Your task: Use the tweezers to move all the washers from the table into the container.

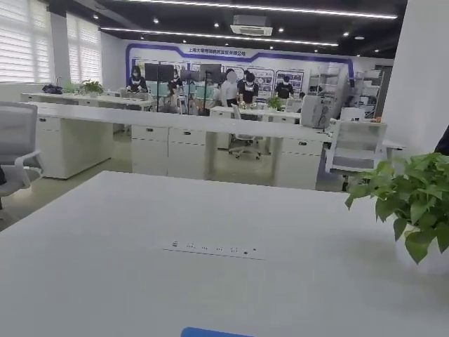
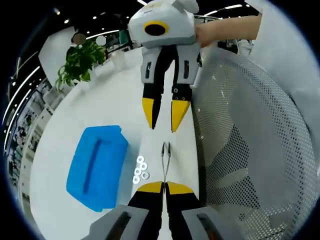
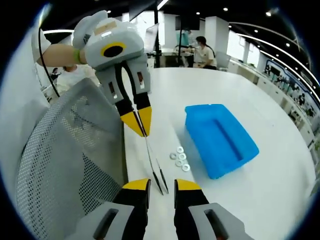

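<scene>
**Office worktop, tweezers in the left gripper, washers beside the container**

White worktop (image 1: 140, 253) runs out into an open-plan office, with rows of desks, people at the far wall and ceiling light strips behind it. In the head view a potted plant (image 1: 410, 203) stands at the right side of the worktop, and a socket strip (image 1: 214, 248) is set into its surface.

In the left gripper view, the left gripper (image 2: 165, 186) has its yellow-tipped fingers pressed together on the tweezers (image 2: 165, 157). The tweezers reach forward from those fingers, their two prongs pointing at the right gripper (image 2: 163, 125). That gripper faces the left one, and its fingers are spread with nothing between them. Whether the tweezers touch the worktop cannot be told.

Five small washers (image 2: 140, 170) lie in a tight cluster on the worktop, just beside the tweezers. They sit between the tweezers and the blue container (image 2: 97, 165), close to its near side and outside it. The container is a rectangular tray with a long recess. A white mesh chair back (image 2: 250, 150) stands against the worktop's edge on the far side of the tweezers from the washers.
</scene>
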`<state>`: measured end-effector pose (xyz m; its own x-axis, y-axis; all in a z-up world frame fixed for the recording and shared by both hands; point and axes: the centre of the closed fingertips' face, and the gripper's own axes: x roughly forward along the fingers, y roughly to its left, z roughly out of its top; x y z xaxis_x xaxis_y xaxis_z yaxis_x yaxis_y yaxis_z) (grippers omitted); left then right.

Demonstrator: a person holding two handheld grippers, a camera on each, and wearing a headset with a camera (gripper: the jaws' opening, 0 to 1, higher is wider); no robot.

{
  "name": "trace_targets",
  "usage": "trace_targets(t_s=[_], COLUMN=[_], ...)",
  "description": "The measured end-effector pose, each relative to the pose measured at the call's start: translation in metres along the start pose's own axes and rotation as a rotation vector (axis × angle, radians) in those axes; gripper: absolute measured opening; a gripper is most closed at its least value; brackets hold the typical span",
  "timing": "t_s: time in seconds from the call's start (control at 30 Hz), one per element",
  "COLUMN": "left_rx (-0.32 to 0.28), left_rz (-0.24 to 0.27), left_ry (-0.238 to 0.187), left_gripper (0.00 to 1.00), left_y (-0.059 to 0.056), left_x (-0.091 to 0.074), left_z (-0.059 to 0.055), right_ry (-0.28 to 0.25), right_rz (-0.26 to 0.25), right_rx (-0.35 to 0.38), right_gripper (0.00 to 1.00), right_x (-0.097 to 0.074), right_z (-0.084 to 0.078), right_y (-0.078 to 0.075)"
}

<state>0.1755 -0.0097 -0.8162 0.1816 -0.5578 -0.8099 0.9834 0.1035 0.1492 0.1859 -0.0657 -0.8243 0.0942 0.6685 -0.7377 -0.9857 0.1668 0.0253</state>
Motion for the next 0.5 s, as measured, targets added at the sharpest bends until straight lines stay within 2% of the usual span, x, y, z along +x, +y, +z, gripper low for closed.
trace_targets(t_s=[0.07, 0.27, 0.33, 0.5], left_rx=[0.013, 0.032, 0.041, 0.045], left_rz=[0.013, 0.010, 0.010, 0.011], left_ry=[-0.002, -0.008, -0.004, 0.004], left_gripper=[0.00, 0.00, 0.00, 0.00], left_y=[0.001, 0.000, 0.000, 0.000], left_x=[-0.005, -0.012, -0.013, -0.014], left_z=[0.005, 0.019, 0.022, 0.025], right_ry=[-0.003, 0.005, 0.013, 0.024], right_rz=[0.021, 0.053, 0.073, 0.084], right_rx=[-0.010, -0.067, -0.089, -0.118], right_gripper=[0.16, 0.16, 0.16, 0.13], right_x=[0.006, 0.024, 0.029, 0.037], right_z=[0.004, 0.010, 0.010, 0.005], right_y=[0.002, 0.007, 0.011, 0.012])
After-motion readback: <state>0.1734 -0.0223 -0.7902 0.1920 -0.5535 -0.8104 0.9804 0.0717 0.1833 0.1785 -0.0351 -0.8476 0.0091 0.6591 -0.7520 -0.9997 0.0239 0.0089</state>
